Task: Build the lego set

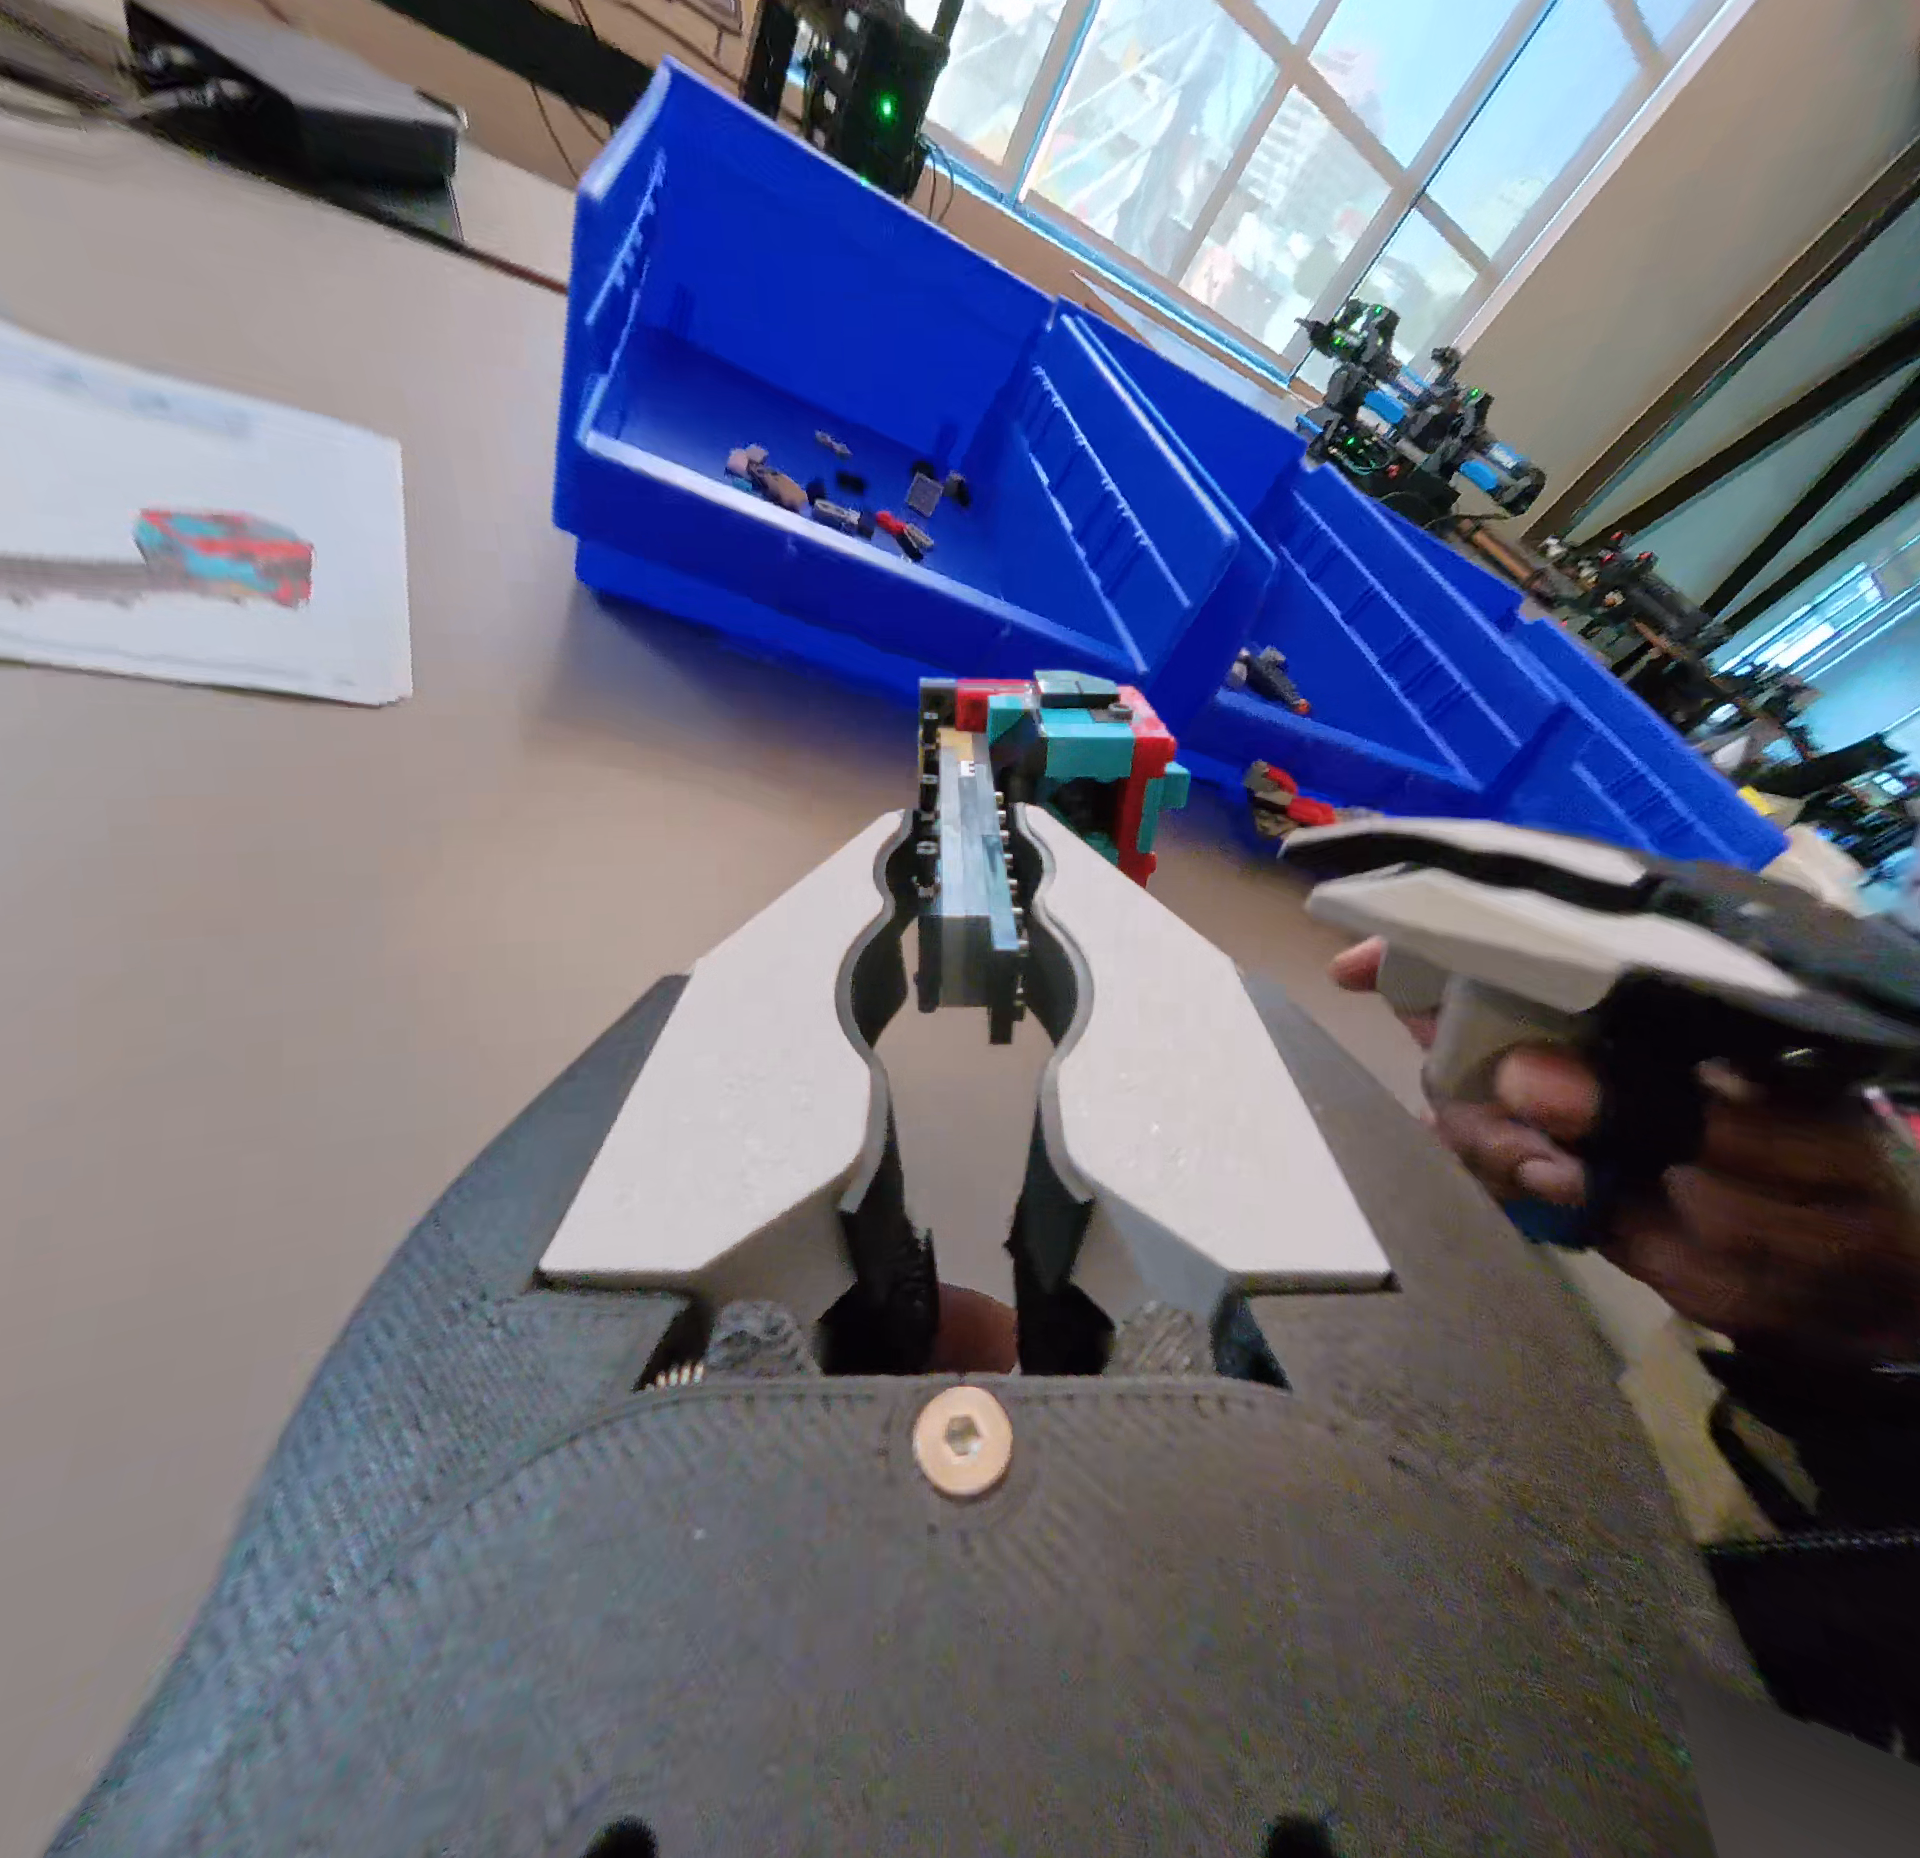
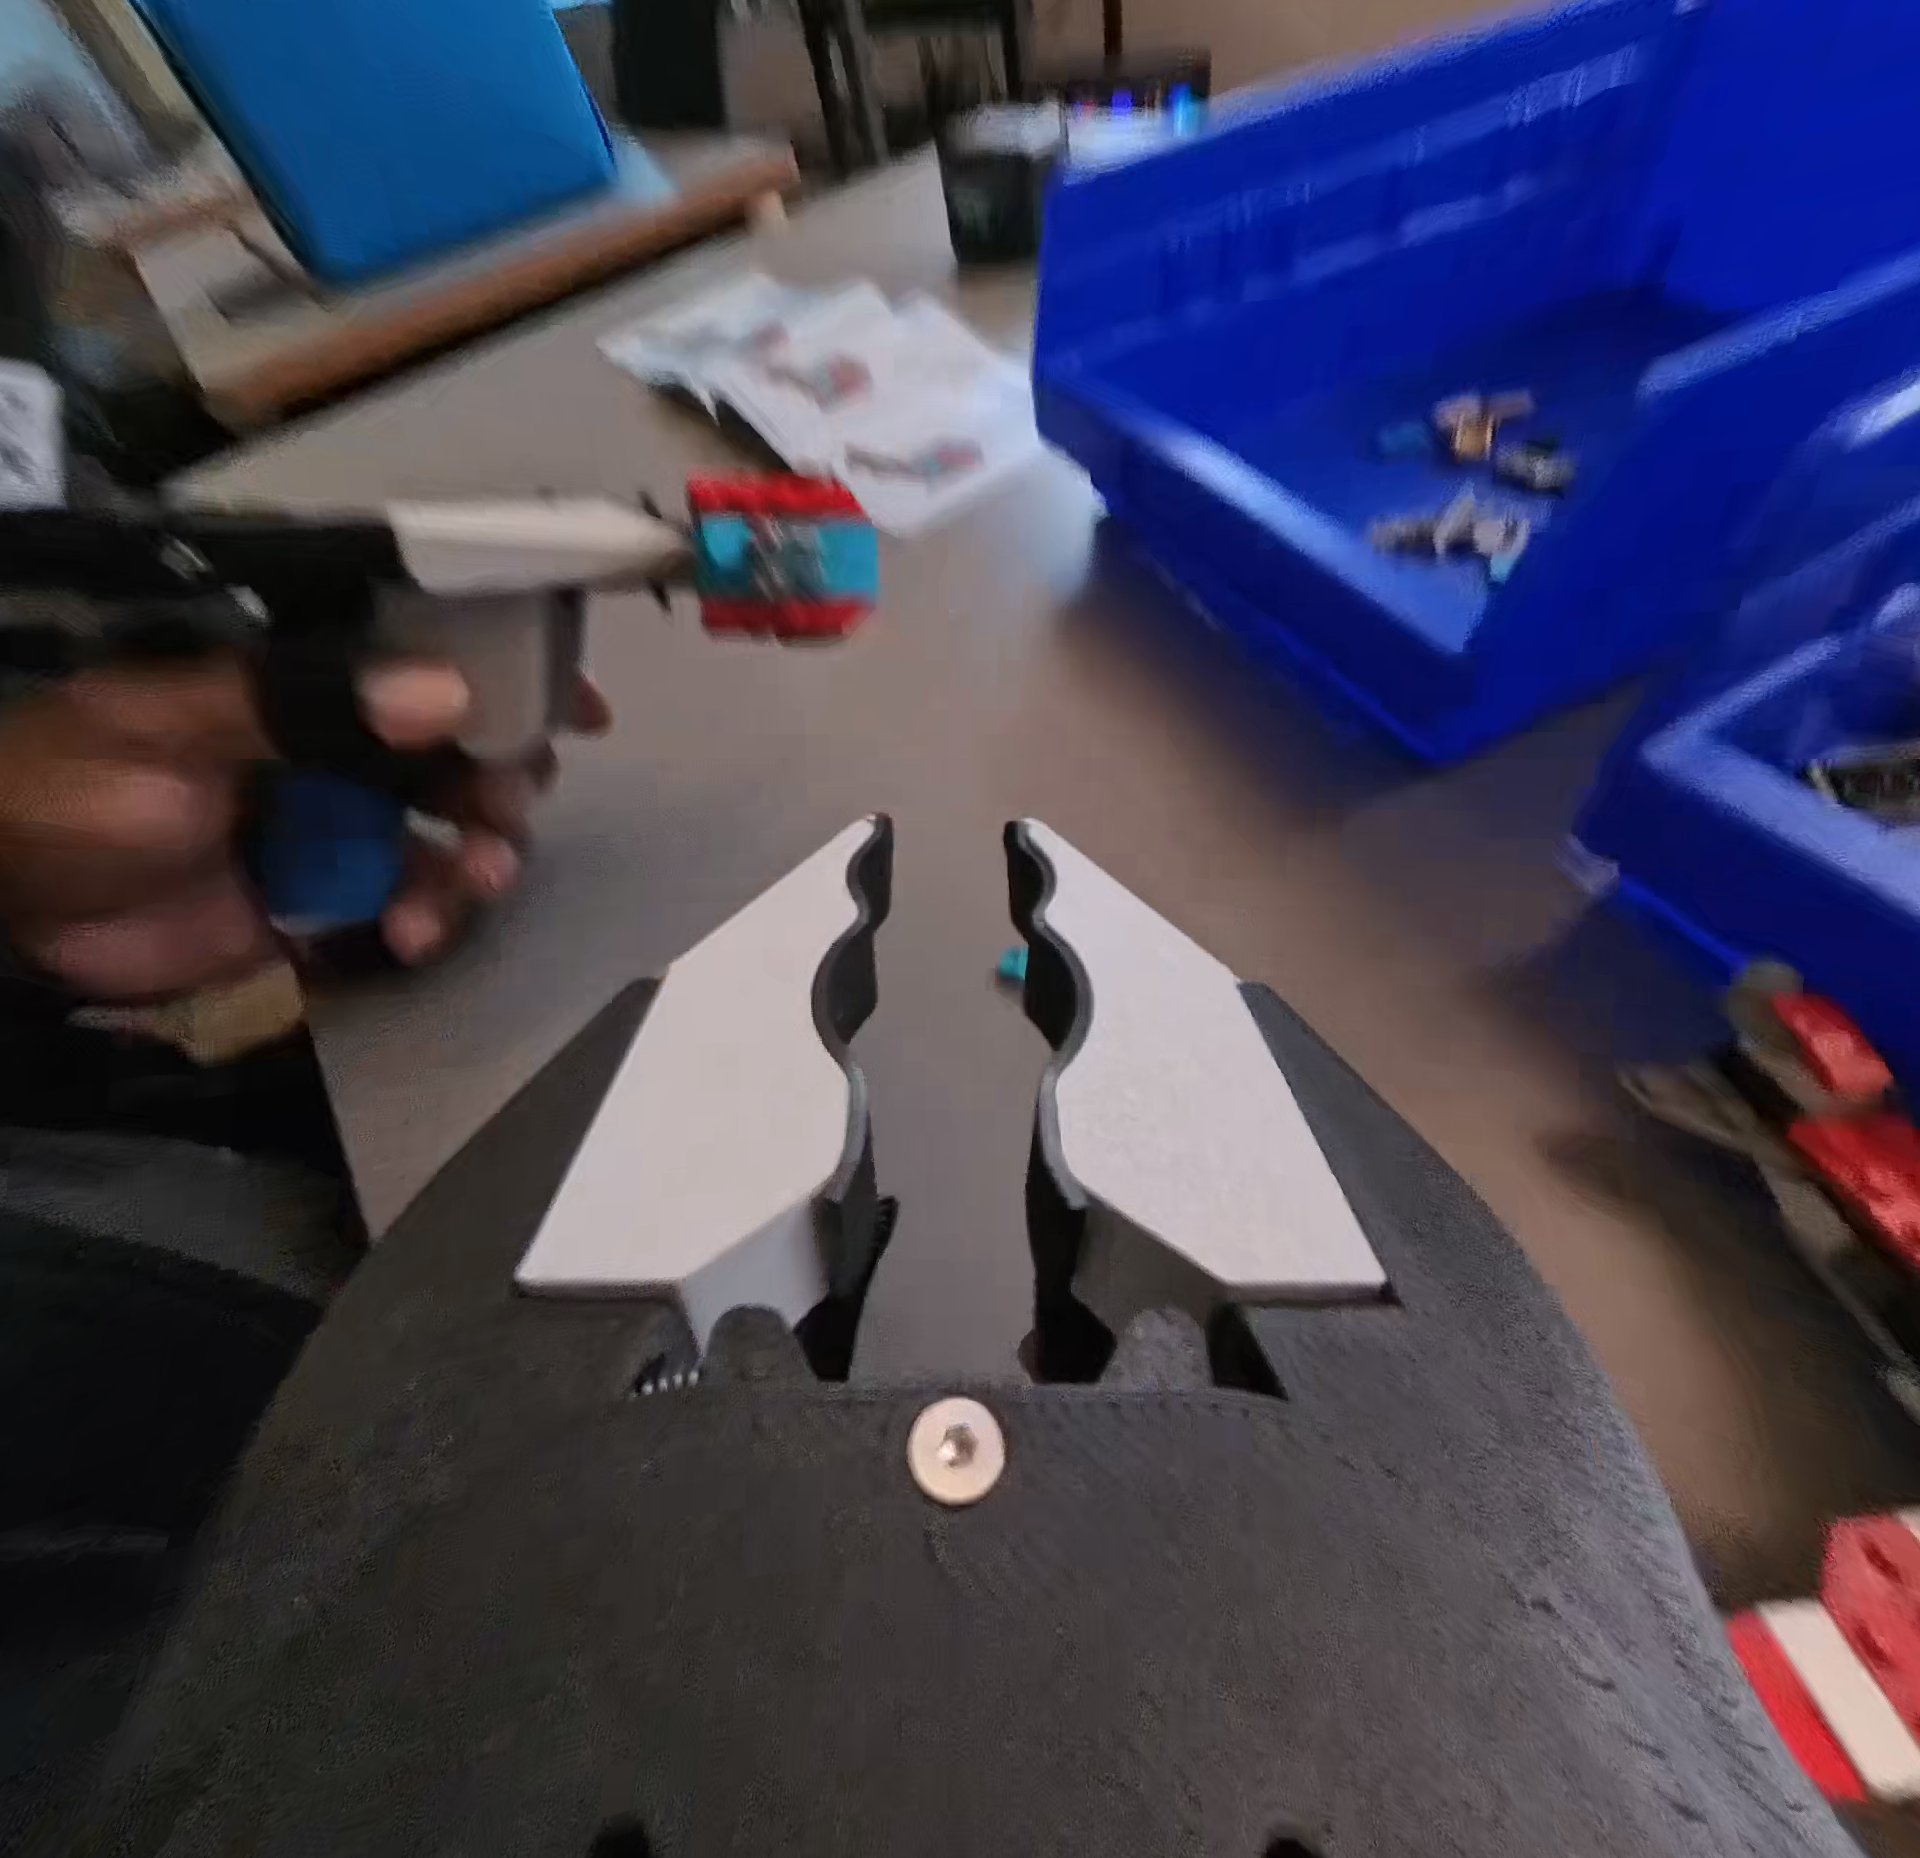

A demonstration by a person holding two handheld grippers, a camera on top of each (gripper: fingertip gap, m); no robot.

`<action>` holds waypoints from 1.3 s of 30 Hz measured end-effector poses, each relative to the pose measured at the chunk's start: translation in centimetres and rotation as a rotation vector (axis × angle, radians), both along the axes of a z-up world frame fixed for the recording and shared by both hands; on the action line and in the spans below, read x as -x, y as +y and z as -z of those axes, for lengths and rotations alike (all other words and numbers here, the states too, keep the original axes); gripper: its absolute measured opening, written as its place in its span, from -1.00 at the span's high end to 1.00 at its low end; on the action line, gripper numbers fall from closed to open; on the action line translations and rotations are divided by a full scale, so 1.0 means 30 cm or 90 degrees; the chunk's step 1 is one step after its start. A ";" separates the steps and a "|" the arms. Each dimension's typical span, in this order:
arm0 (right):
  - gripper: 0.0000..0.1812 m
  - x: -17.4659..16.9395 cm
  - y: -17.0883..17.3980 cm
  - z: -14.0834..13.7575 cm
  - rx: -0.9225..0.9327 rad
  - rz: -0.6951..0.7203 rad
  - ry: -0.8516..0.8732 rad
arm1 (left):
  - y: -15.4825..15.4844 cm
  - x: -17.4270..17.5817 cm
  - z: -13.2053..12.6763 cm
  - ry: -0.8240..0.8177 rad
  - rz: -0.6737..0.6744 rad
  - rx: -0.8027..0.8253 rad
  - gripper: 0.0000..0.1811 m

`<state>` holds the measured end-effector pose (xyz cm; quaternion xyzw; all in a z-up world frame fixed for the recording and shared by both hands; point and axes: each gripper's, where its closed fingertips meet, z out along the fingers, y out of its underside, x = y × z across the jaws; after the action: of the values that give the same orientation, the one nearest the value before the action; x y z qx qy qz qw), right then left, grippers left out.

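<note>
Left wrist view, left tool (image 1: 964, 852) pinching 1 lego car (image 1: 1049, 769), right tool (image 2: 948, 834) spread, 3 blue bins (image 1: 831, 281).

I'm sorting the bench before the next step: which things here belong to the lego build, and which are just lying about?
Belongs to the build:
- lego model, held in the left claw
- right claw, open
- loose pieces in the blue bin
- instruction booklet

Lying about:
- black box
- machines by the window

The grey table (image 1: 312, 873) carried blue bins (image 1: 831, 374); a booklet (image 1: 208, 520) lay left of them, loose bricks (image 1: 1273, 795) in front.
</note>
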<state>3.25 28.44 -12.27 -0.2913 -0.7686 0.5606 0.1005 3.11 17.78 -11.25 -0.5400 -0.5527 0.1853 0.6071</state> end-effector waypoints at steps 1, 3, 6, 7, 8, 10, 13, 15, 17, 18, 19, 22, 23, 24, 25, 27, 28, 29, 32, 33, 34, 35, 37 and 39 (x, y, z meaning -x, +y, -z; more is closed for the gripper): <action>0.78 -0.002 0.013 0.033 -0.033 -0.003 -0.025 | -0.003 0.003 0.004 -0.008 0.002 -0.012 0.83; 0.83 0.004 0.028 0.075 -0.105 0.001 -0.036 | -0.003 0.007 0.014 -0.023 0.007 -0.024 0.83; 0.81 0.023 0.039 0.140 -0.222 -0.007 -0.016 | 0.000 0.009 0.027 -0.043 0.018 -0.047 0.83; 0.81 0.023 0.032 0.151 -0.240 -0.025 -0.011 | -0.002 0.009 0.032 -0.052 0.022 -0.059 0.83; 0.81 0.023 0.025 0.161 -0.255 -0.041 -0.012 | -0.003 0.008 0.036 -0.060 0.026 -0.073 0.83; 0.80 0.021 0.014 0.183 -0.278 -0.076 -0.024 | -0.007 0.008 0.043 -0.074 0.032 -0.098 0.83; 0.79 0.023 0.002 0.203 -0.305 -0.105 -0.028 | -0.014 0.008 0.041 -0.075 0.033 -0.118 0.83; 0.85 0.024 -0.010 0.204 -0.306 -0.119 -0.025 | -0.016 0.006 0.037 -0.070 0.035 -0.123 0.83; 0.88 0.021 -0.017 0.204 -0.311 -0.129 -0.024 | -0.017 0.005 0.033 -0.067 0.037 -0.130 0.83; 0.88 0.023 -0.020 0.202 -0.314 -0.130 -0.018 | -0.019 0.004 0.032 -0.067 0.038 -0.136 0.83; 0.88 0.027 -0.025 0.189 -0.308 -0.129 -0.005 | -0.021 0.004 0.030 -0.067 0.039 -0.143 0.83; 0.86 0.031 -0.058 0.098 -0.237 -0.125 0.056 | -0.026 0.003 0.027 -0.067 0.043 -0.159 0.83; 0.82 0.033 -0.062 0.066 -0.214 -0.120 0.075 | -0.027 0.002 0.026 -0.066 0.045 -0.163 0.83; 0.79 0.033 -0.061 0.040 -0.198 -0.116 0.087 | -0.028 0.001 0.025 -0.066 0.046 -0.166 0.83; 0.78 0.030 -0.056 0.024 -0.188 -0.114 0.093 | -0.029 0.000 0.024 -0.066 0.048 -0.170 0.83; 0.77 0.025 -0.034 0.020 -0.189 -0.106 0.088 | -0.031 -0.001 0.024 -0.069 0.049 -0.179 0.84; 0.77 0.026 -0.018 0.030 -0.198 -0.098 0.081 | -0.033 0.000 0.025 -0.071 0.049 -0.185 0.84; 0.77 0.026 -0.003 0.043 -0.209 -0.090 0.073 | -0.036 0.001 0.026 -0.074 0.049 -0.190 0.84; 0.77 0.009 0.012 0.078 -0.216 -0.079 0.041 | -0.041 0.003 0.028 -0.080 0.048 -0.205 0.84; 0.78 -0.001 0.006 0.086 -0.212 -0.080 0.031 | -0.042 0.004 0.028 -0.082 0.049 -0.207 0.84; 0.78 -0.009 -0.003 0.096 -0.211 -0.082 0.022 | -0.041 0.004 0.029 -0.084 0.050 -0.210 0.84; 0.78 -0.014 -0.012 0.108 -0.214 -0.083 0.015 | -0.041 0.004 0.030 -0.085 0.052 -0.211 0.84; 0.79 -0.012 -0.028 0.128 -0.227 -0.082 0.010 | -0.042 0.004 0.030 -0.087 0.052 -0.216 0.84; 0.80 -0.002 -0.045 0.140 -0.234 -0.084 0.008 | -0.044 0.004 0.029 -0.087 0.053 -0.221 0.84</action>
<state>3.32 27.09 -16.46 -0.2137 -0.8748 0.4178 0.1201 2.99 16.45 -12.12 -0.4607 -0.5938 0.0247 0.6592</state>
